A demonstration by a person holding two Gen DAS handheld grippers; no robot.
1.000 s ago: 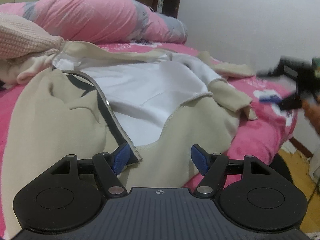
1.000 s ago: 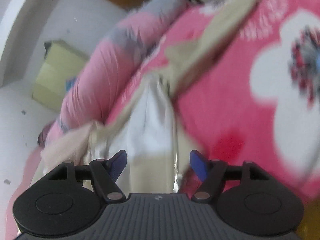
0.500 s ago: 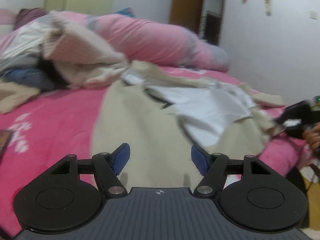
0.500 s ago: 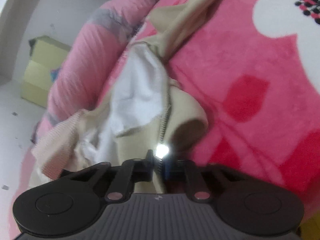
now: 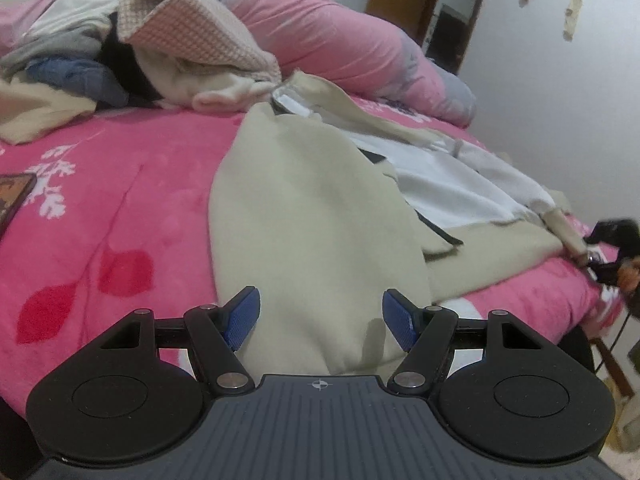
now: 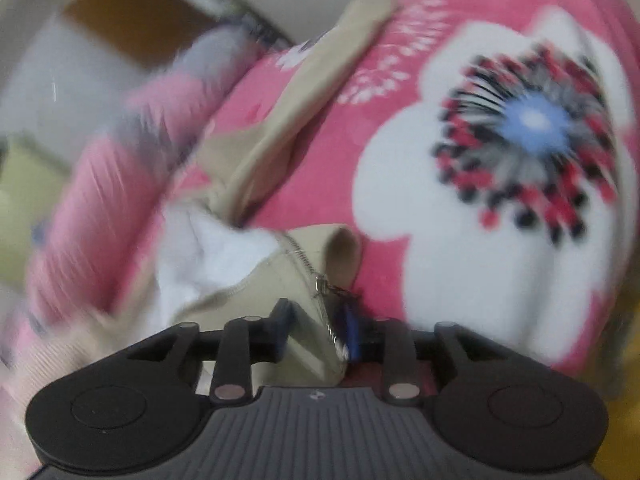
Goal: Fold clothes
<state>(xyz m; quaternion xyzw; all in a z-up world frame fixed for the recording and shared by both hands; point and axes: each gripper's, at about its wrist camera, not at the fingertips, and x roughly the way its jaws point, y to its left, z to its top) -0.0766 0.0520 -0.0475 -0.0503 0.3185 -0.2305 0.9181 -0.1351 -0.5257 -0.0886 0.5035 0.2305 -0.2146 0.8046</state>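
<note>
A beige zip-up jacket with white lining lies spread open on the pink blanket. My left gripper is open just above the jacket's near hem, with cloth under its fingers but nothing pinched. At the bed's right edge, my right gripper is at the jacket's corner. In the blurred right wrist view, the right gripper has the jacket's zipper edge between its jaws, which are opening. One beige sleeve stretches away over the blanket.
A pile of other clothes sits at the back left of the bed, and a rolled pink duvet lies along the far side. A dark flat object rests at the left edge. The bed drops to the floor on the right.
The left wrist view has swung left, from the jacket's open zipper to its left panel. The right gripper shut on the zipper edge, and its jaws now stand apart again.
</note>
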